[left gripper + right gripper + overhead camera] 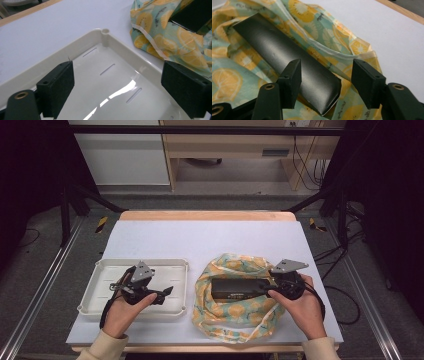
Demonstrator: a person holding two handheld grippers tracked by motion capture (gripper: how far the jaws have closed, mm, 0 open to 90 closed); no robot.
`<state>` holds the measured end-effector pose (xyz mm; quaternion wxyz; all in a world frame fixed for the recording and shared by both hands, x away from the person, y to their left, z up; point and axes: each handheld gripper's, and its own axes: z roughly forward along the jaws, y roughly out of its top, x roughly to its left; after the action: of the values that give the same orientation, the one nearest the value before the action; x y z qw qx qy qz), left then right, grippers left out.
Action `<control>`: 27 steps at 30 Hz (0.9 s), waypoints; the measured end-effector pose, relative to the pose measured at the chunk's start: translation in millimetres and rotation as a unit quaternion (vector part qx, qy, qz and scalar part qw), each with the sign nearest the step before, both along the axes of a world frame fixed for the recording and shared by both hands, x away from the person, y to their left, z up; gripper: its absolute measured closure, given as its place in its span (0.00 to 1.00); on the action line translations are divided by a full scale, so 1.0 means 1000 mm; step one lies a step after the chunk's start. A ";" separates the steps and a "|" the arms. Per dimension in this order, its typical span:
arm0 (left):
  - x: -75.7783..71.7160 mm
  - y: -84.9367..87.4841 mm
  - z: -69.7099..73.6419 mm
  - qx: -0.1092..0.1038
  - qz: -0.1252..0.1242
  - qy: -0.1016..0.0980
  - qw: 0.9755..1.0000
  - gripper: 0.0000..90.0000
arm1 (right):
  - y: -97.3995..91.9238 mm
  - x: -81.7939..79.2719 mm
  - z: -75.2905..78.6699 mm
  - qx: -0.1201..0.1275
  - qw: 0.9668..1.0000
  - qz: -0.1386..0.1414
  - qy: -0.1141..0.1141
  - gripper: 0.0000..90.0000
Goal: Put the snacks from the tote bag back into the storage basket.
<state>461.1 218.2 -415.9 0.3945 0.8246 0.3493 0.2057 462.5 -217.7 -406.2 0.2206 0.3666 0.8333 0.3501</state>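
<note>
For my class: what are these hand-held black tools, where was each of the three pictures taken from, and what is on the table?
A person sits at a table with white sheeting and holds a two-jaw clamp tool in each hand. The high view looks down from above the person. The other two views come from small cameras riding on the tools, looking along their black jaws.

The left gripper hangs over an empty cream plastic tray; its jaws stand open with nothing between them. The right gripper is at the end of a long black box that lies on a lemon-print cloth. Its jaws stand apart on either side of the box end, so neither tool grips anything.
</note>
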 end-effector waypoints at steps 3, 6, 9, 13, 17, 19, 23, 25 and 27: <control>0.002 0.008 -0.001 -0.012 0.008 0.005 1.000 0.11 | 0.004 0.002 0.003 -0.009 1.000 0.014 0.011 0.44; 0.004 0.015 -0.003 -0.017 0.014 0.011 1.000 0.11 | 0.008 0.002 0.003 -0.022 0.999 0.024 0.021 0.41; 0.005 0.021 -0.002 -0.023 0.024 0.010 0.999 0.11 | 0.010 0.004 0.003 -0.021 0.998 0.032 0.040 0.37; 0.005 0.024 -0.001 -0.026 0.026 0.009 0.999 0.11 | 0.011 0.007 0.006 -0.031 0.998 0.033 0.054 0.32; 0.004 0.026 0.000 -0.031 0.027 0.009 0.999 0.11 | 0.012 0.010 0.010 -0.038 0.994 0.059 0.081 0.25; 0.005 0.028 0.001 -0.029 0.027 0.008 0.999 0.12 | 0.013 0.012 0.013 -0.059 0.992 0.074 0.087 0.29; 0.005 0.031 0.002 -0.031 0.030 0.008 0.999 0.12 | 0.013 0.019 0.022 -0.090 0.987 0.100 0.088 0.36; 0.004 0.031 0.002 -0.031 0.029 0.008 0.999 0.12 | 0.015 0.022 0.023 -0.101 0.985 0.110 0.087 0.39; 0.004 0.032 0.003 -0.031 0.030 0.007 0.999 0.12 | 0.019 0.023 0.023 -0.114 0.982 0.124 0.087 0.42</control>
<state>465.4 250.0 -413.2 0.4108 0.8028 0.3826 0.2008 485.8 -198.8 -383.6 0.1421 0.2620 0.9228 0.2442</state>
